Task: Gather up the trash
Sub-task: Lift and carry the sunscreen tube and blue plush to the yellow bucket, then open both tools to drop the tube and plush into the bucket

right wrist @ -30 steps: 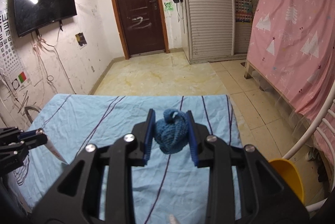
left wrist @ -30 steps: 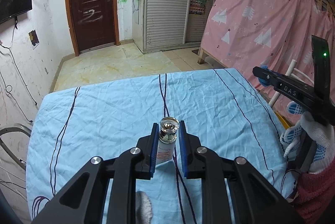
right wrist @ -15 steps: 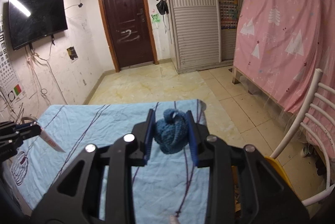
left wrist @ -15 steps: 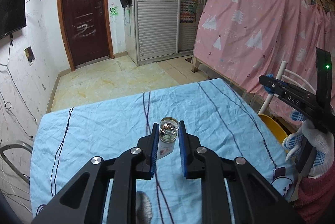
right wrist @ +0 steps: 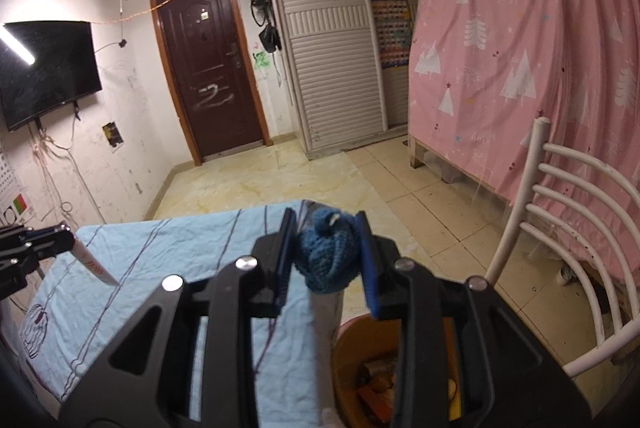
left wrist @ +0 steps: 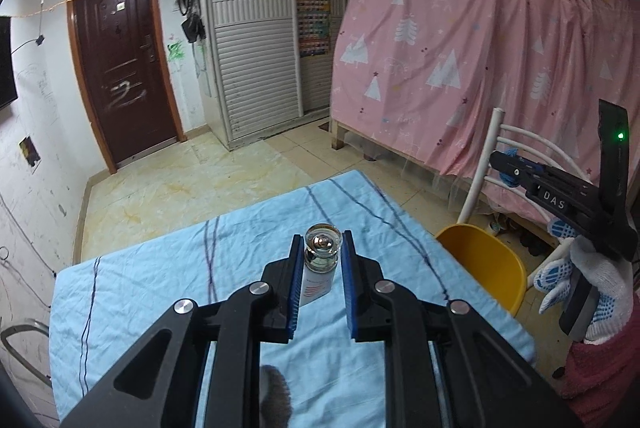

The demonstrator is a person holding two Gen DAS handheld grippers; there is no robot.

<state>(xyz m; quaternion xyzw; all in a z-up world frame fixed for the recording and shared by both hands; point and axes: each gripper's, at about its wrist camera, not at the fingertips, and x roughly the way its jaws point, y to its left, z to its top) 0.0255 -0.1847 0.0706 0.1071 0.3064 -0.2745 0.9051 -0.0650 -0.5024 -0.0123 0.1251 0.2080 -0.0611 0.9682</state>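
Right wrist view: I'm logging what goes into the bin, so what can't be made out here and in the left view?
- Contents of the round orange bin: right wrist view, mostly hidden by the right gripper holding the blue knitted ball.
- Red print on the small white bottle: left wrist view, too small, partly behind the left gripper fingers.
- Bin interior: left wrist view shows only its outer wall.

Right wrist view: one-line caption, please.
Right gripper holds a blue knitted ball above the orange bin beside the table.
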